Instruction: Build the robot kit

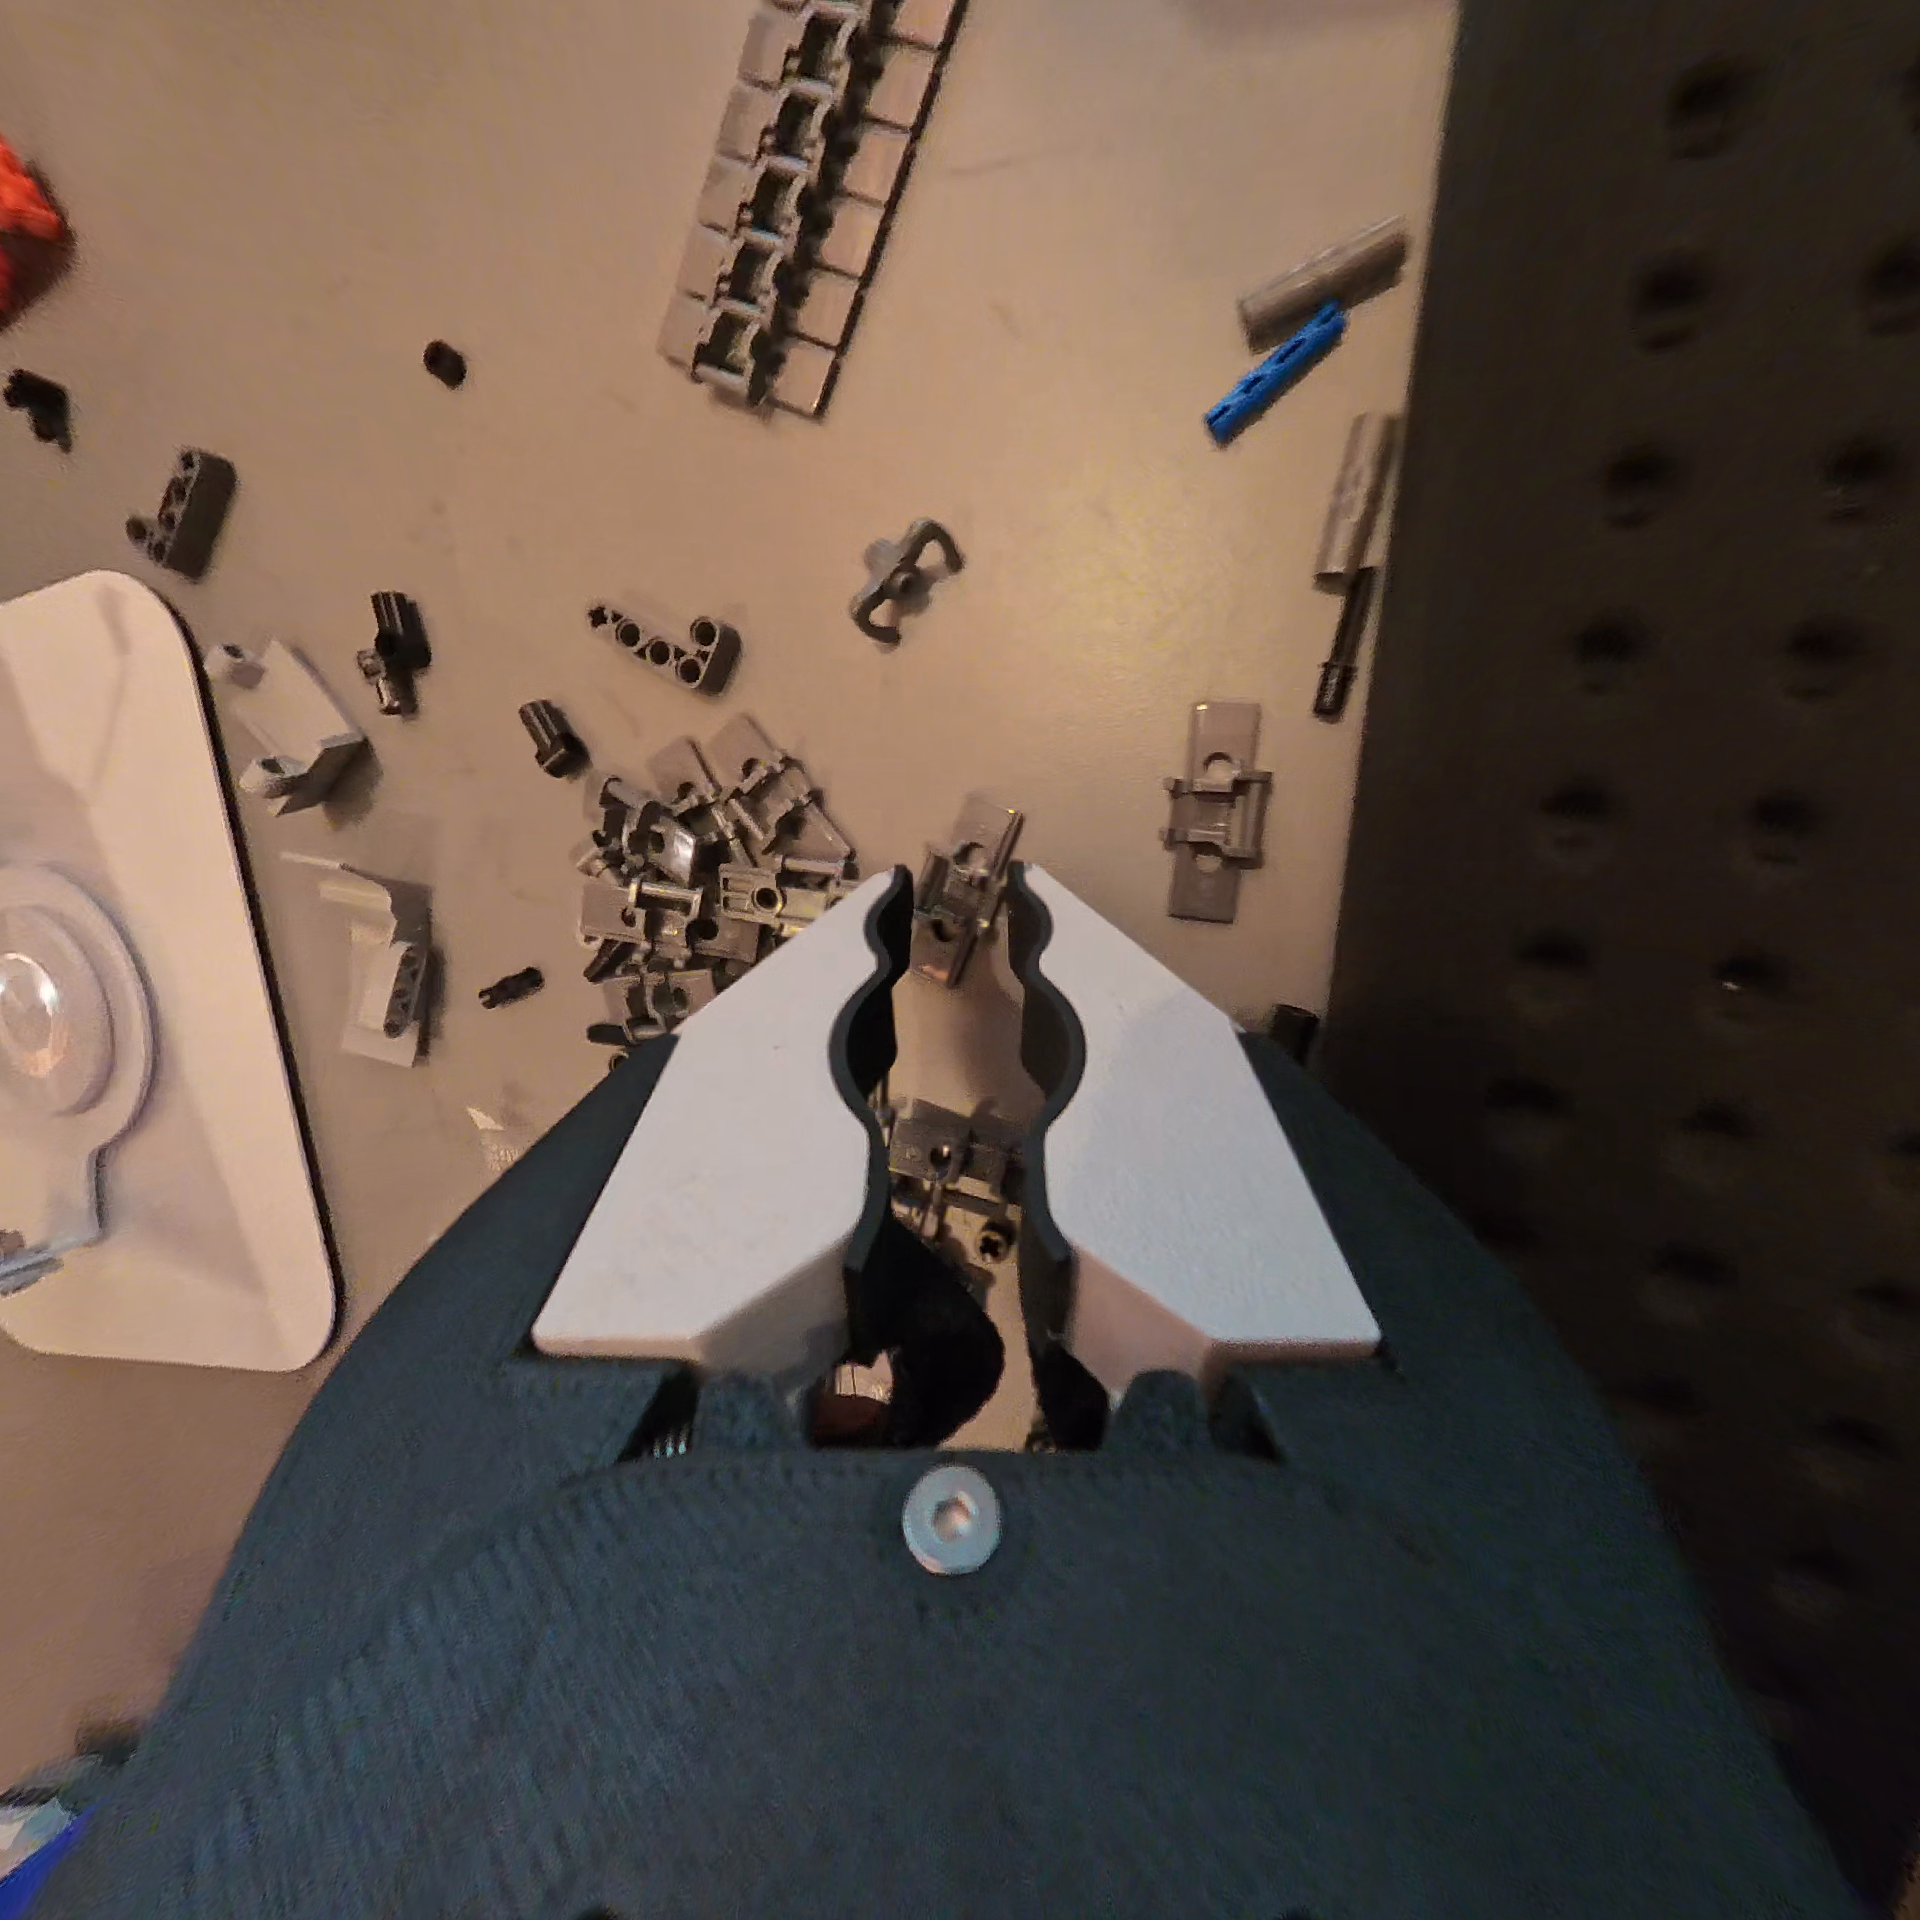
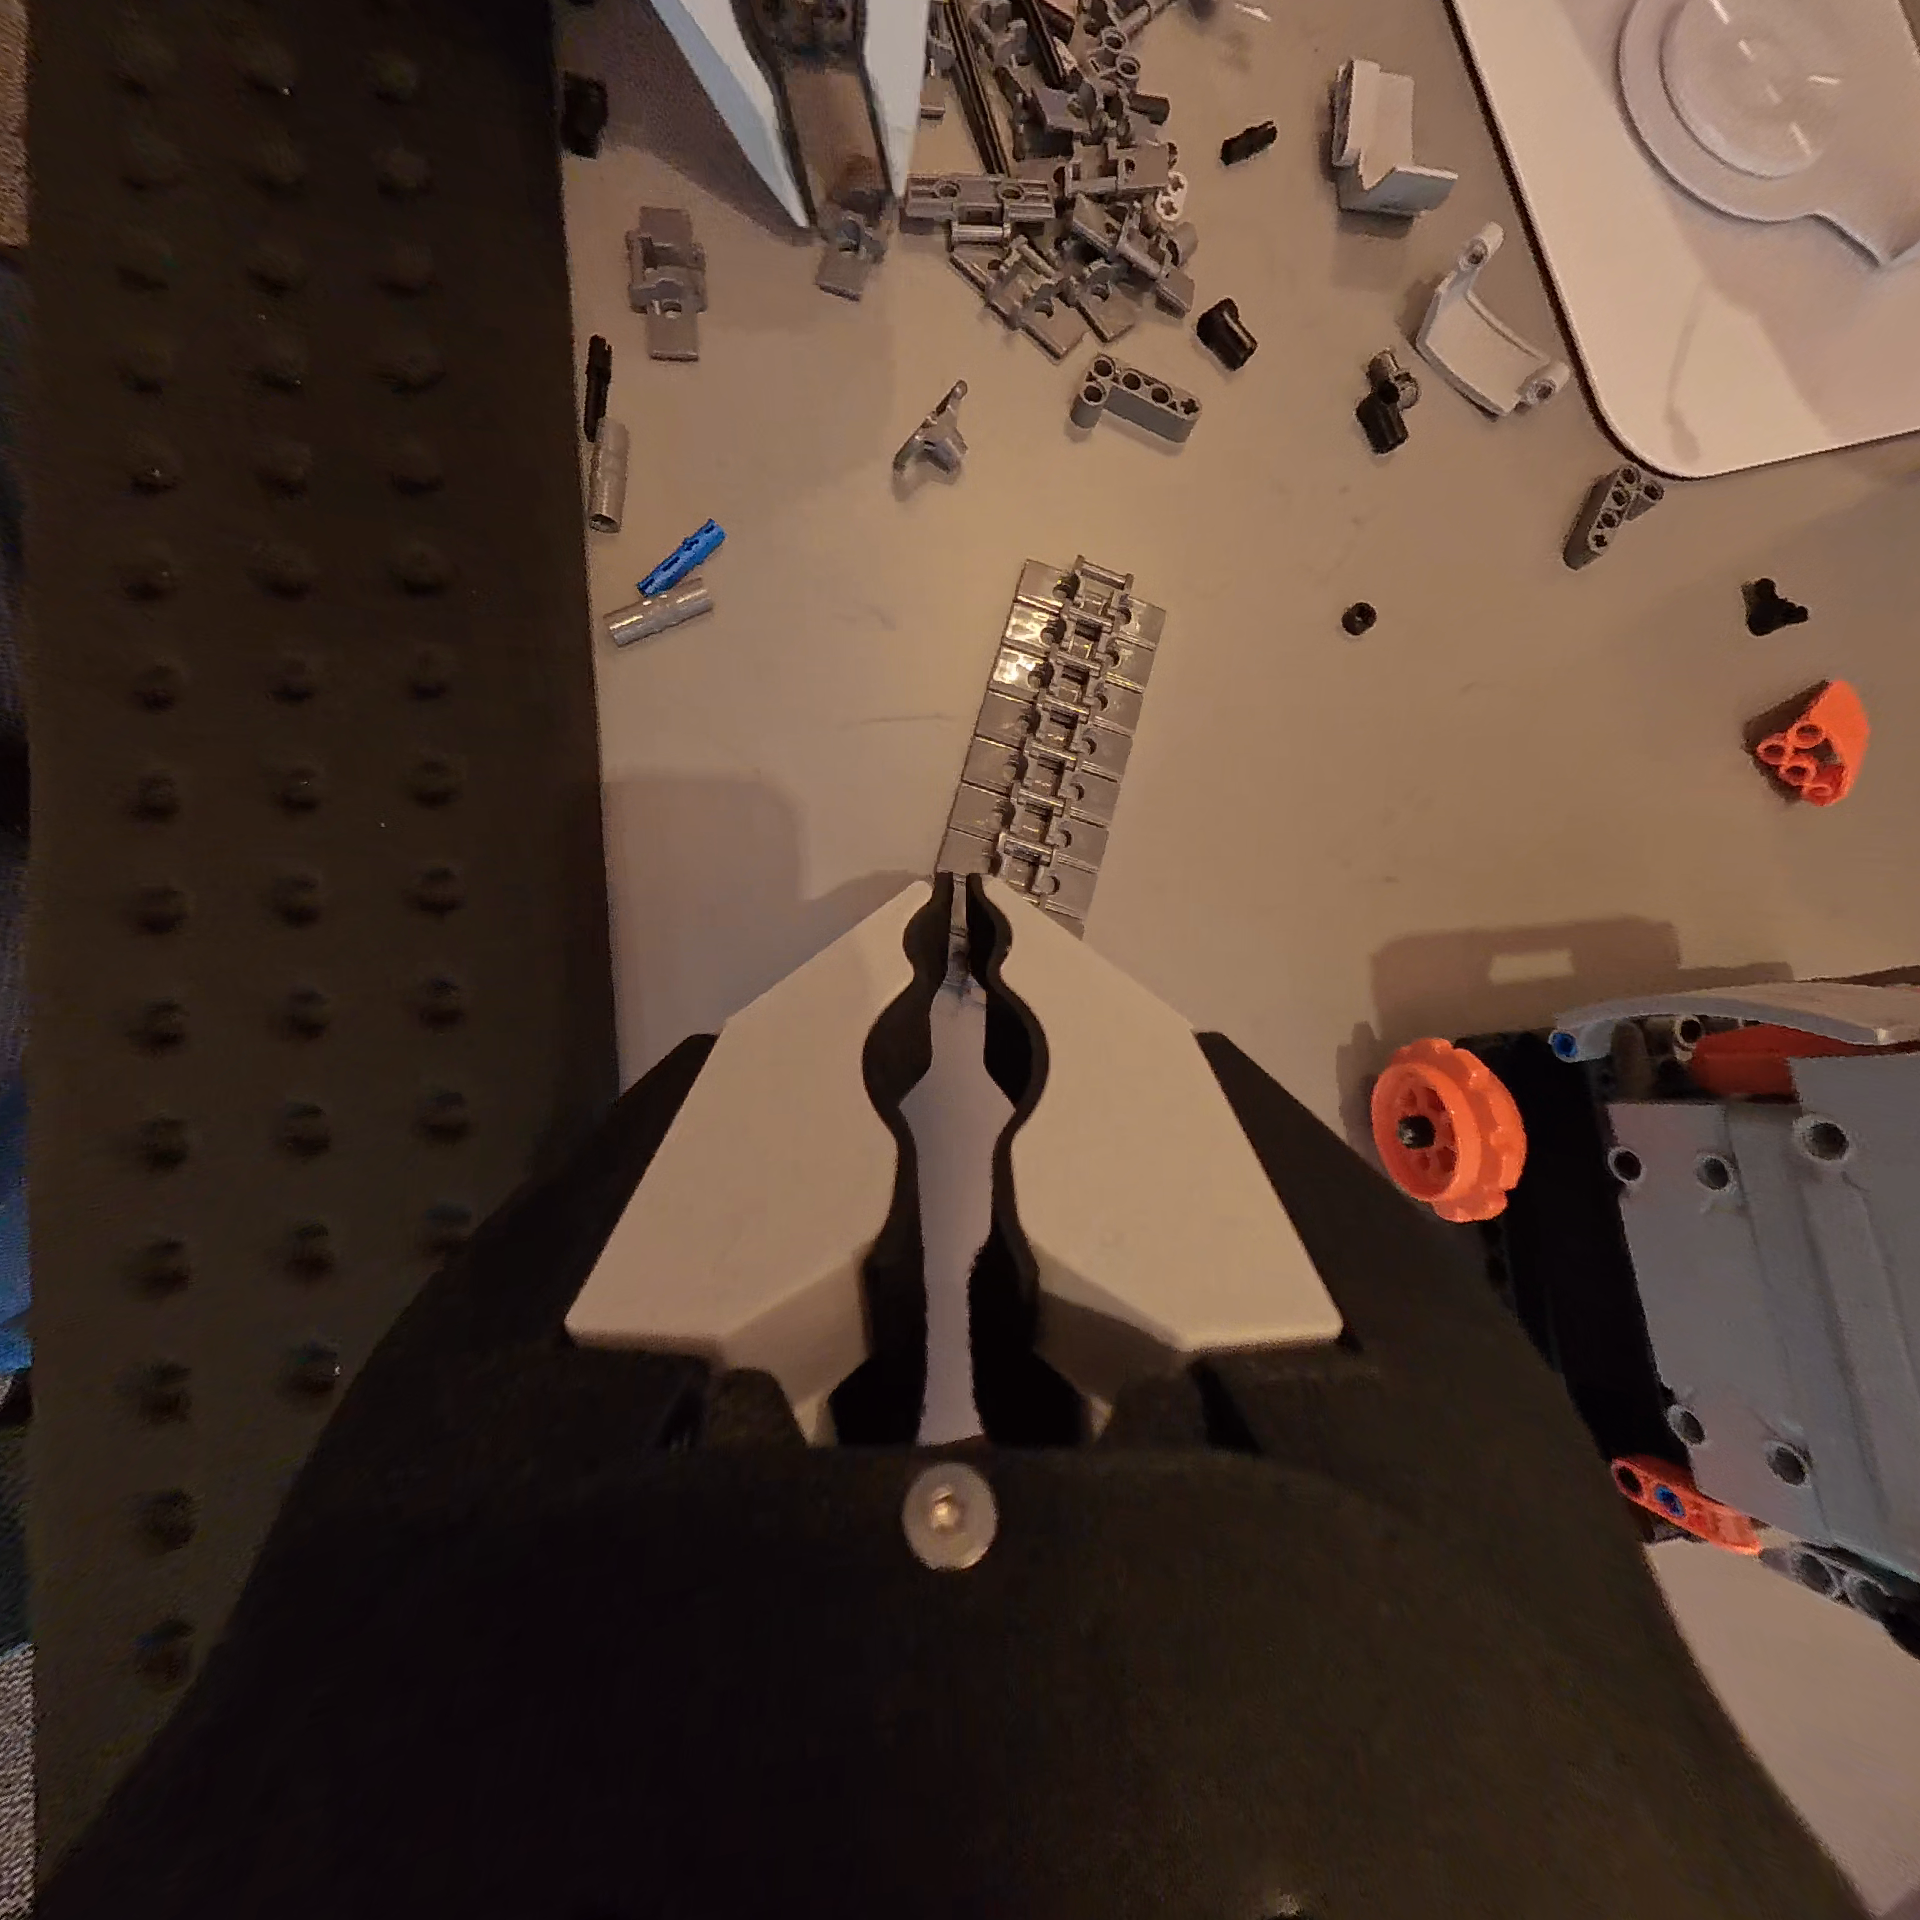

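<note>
Between the fingers of the left gripper (image 1: 958, 894), in the left wrist view, sits a single grey track link (image 1: 961, 894); the jaws stand slightly apart on either side of it, and whether they pinch it cannot be told. Just left of the tips lies a heap of grey links (image 1: 698, 883). Another loose link (image 1: 1214, 812) lies to the right, near a dark studded board (image 1: 1662, 727). Farther ahead is an assembled grey track strip (image 1: 821, 197). No legible writing shows.

From the right wrist view, the right gripper (image 2: 958, 891) is clamped on the near end of the track strip (image 2: 1060, 727), jaws almost together. An orange wheel (image 2: 1446, 1127) on a grey block model (image 2: 1766, 1247) stands to the right, a white tray (image 2: 1621, 343) beyond.
</note>
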Motion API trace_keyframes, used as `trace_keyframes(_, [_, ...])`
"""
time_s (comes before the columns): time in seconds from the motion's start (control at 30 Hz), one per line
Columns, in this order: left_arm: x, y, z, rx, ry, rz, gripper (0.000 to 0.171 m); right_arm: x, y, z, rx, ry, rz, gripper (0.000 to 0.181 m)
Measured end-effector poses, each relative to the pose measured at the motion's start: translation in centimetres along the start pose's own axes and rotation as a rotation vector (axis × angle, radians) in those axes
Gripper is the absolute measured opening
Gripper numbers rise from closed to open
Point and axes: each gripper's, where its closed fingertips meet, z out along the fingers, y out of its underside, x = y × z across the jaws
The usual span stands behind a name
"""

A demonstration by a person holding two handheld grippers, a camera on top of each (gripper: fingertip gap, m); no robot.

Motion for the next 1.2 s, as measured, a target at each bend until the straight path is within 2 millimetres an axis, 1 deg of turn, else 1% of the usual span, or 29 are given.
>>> trace_keyframes(0.1, [-0.2, 0.2, 0.5, -0.002, -0.020, 0.000, 0.014, -0.2, 0.0, 0.1, 0.004, 0.001, -0.002, 0.000])
trace_keyframes(0.13, [0.0, 0.2, 0.6, 0.000, -0.014, 0.000, 0.010, -0.3, 0.0, 0.1, 0.005, -0.003, -0.001, 0.000])
trace_keyframes(0.27, [0.2, -0.1, 0.6, 0.007, -0.034, 0.005, 0.010, -0.3, 0.1, 0.2, 0.010, -0.002, -0.003, 0.000])
trace_keyframes(0.33, [0.2, -0.4, 0.6, 0.022, -0.056, 0.014, 0.009, -0.2, 0.0, 0.0, 0.016, 0.004, -0.005, 0.000])
trace_keyframes(0.4, [-0.1, -1.2, 0.4, 0.055, -0.077, -0.001, 0.009, -0.1, -0.1, -0.4, 0.023, 0.014, -0.003, 0.000])
trace_keyframes(0.47, [-0.4, -2.9, -0.1, 0.109, -0.088, -0.028, 0.008, 0.1, 0.1, -1.1, 0.030, 0.032, 0.008, 0.000])
trace_keyframes(0.53, [0.2, -5.9, 0.2, 0.177, -0.050, -0.038, 0.008, 0.4, 0.3, -1.9, 0.051, 0.050, 0.030, 0.000])
trace_keyframes(0.63, [1.2, -10.6, 2.0, 0.202, -0.044, -0.001, 0.008, 0.6, 0.7, -2.8, 0.077, 0.074, 0.057, 0.000])
trace_keyframes(0.67, [1.7, -12.0, 2.8, 0.202, -0.031, 0.018, 0.008, 0.5, 0.9, -3.0, 0.077, 0.079, 0.063, 0.000])
trace_keyframes(0.73, [1.9, -14.4, 4.6, 0.194, -0.066, 0.059, 0.009, 0.4, 1.5, -3.2, 0.066, 0.095, 0.071, 0.000])
trace_keyframes(0.83, [1.9, -16.8, 6.8, 0.164, -0.138, 0.150, 0.010, 0.1, 2.6, -3.3, 0.035, 0.116, 0.081, 0.000])
trace_keyframes(0.9, [2.2, -17.8, 7.5, 0.160, -0.162, 0.209, 0.024, -0.2, 3.3, -3.5, 0.021, 0.126, 0.094, 0.001])
trace_keyframes(0.93, [2.2, -18.1, 7.4, 0.171, -0.166, 0.213, 0.026, -0.2, 3.6, -3.7, 0.020, 0.130, 0.107, 0.002])
trace_keyframes(1.03, [2.1, -17.7, 6.4, 0.205, -0.100, 0.149, 0.027, -0.6, 4.3, -3.8, 0.019, 0.135, 0.156, 0.006])
trace_keyframes(1.1, [1.9, -16.5, 5.8, 0.200, -0.064, 0.112, 0.025, -1.0, 4.7, -3.7, 0.010, 0.134, 0.188, 0.006])
trace_keyframes(1.17, [2.4, -15.3, 6.0, 0.169, -0.007, 0.085, 0.023, -2.0, 4.6, -3.2, 0.007, 0.094, 0.202, 0.005])
trace_keyframes(1.2, [2.8, -15.0, 6.2, 0.161, 0.018, 0.080, 0.022, -2.4, 4.6, -2.8, -0.006, 0.078, 0.197, 0.004])
